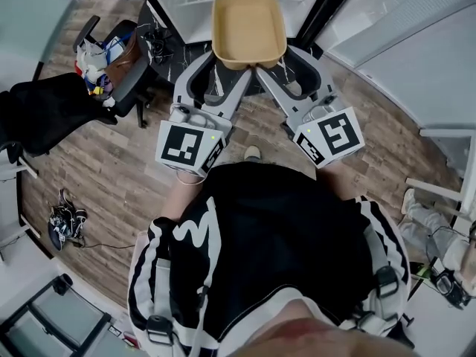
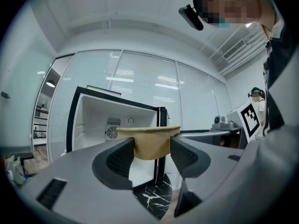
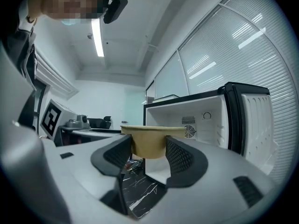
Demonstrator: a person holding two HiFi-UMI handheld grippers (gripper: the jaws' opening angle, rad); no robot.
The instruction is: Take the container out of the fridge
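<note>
In front of the open fridge (image 2: 93, 120), the empty tan container (image 1: 248, 27) is held in the air. Its near end is clamped from both sides by the left gripper (image 2: 152, 154) and the right gripper (image 3: 148, 152). It is judged light, thin-walled and easily crushed, so it is best taken gently by the stiffer rim.
</note>
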